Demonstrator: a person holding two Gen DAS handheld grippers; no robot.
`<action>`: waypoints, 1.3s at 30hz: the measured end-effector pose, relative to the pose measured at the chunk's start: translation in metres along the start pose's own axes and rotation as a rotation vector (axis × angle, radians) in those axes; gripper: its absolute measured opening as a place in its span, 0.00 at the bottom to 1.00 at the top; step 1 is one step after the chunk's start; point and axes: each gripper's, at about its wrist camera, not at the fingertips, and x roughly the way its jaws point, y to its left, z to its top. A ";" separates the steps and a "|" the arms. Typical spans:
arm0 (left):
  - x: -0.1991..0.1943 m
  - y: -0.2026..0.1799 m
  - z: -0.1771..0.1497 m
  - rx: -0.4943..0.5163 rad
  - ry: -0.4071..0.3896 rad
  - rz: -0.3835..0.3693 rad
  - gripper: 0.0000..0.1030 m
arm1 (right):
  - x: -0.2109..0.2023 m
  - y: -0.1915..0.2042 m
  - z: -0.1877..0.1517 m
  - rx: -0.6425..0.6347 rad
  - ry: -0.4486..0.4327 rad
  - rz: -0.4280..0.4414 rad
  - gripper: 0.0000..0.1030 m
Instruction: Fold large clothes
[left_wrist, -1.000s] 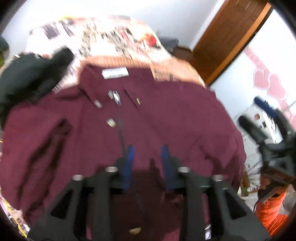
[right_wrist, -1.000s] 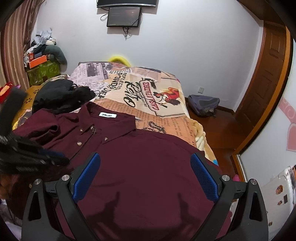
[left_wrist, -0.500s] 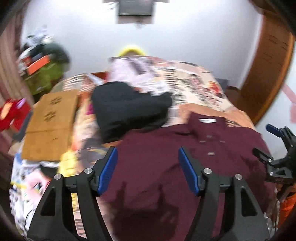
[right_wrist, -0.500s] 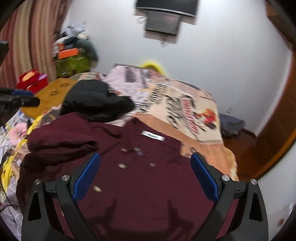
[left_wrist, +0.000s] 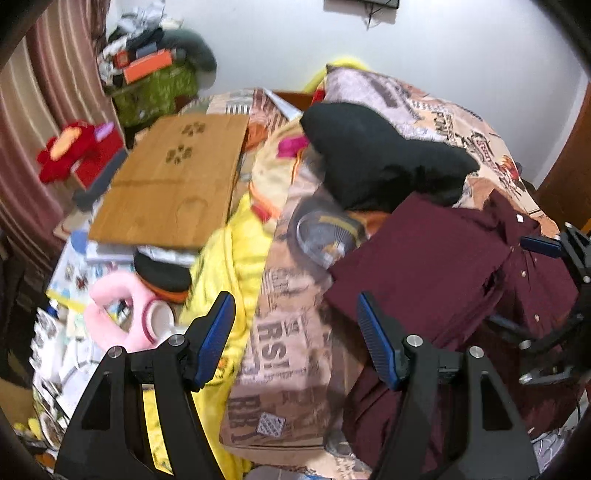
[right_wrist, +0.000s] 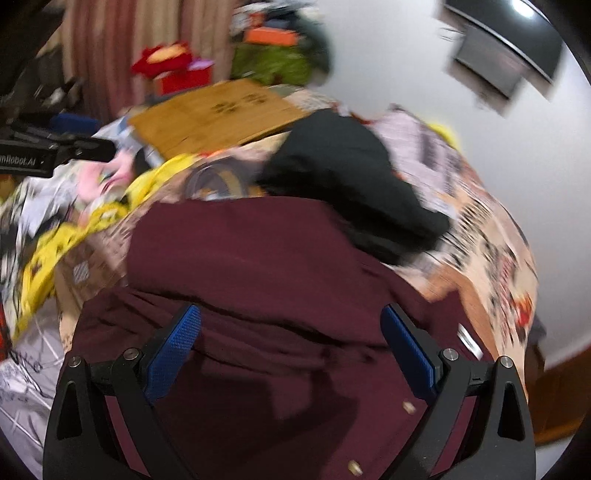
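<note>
A maroon button-up shirt (left_wrist: 436, 258) lies spread on the bed, its left side folded over onto the body. It fills the lower half of the right wrist view (right_wrist: 277, 280). My left gripper (left_wrist: 295, 332) is open and empty, over the printed bedspread just left of the shirt's edge. My right gripper (right_wrist: 290, 343) is open and empty, above the shirt's folded part. The right gripper also shows at the right edge of the left wrist view (left_wrist: 554, 258).
A black garment (left_wrist: 376, 155) lies on the bed behind the shirt. A yellow blanket (left_wrist: 229, 258), a wooden board (left_wrist: 173, 177), pink headphones (left_wrist: 122, 310) and clutter lie to the left. A wooden door (left_wrist: 569, 177) stands at the right.
The left gripper opened, let go of the shirt and swung left to the bed's edge. The right gripper swung left over the shirt's folded side, staying open.
</note>
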 end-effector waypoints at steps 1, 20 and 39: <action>0.006 0.004 -0.005 -0.010 0.015 -0.006 0.65 | 0.007 0.007 0.003 -0.032 0.015 -0.004 0.94; 0.054 -0.009 -0.040 -0.028 0.143 -0.071 0.65 | 0.073 0.009 0.010 0.040 0.148 0.165 0.09; 0.060 -0.046 -0.033 -0.066 0.153 -0.203 0.65 | -0.015 -0.065 -0.009 0.253 -0.055 -0.001 0.04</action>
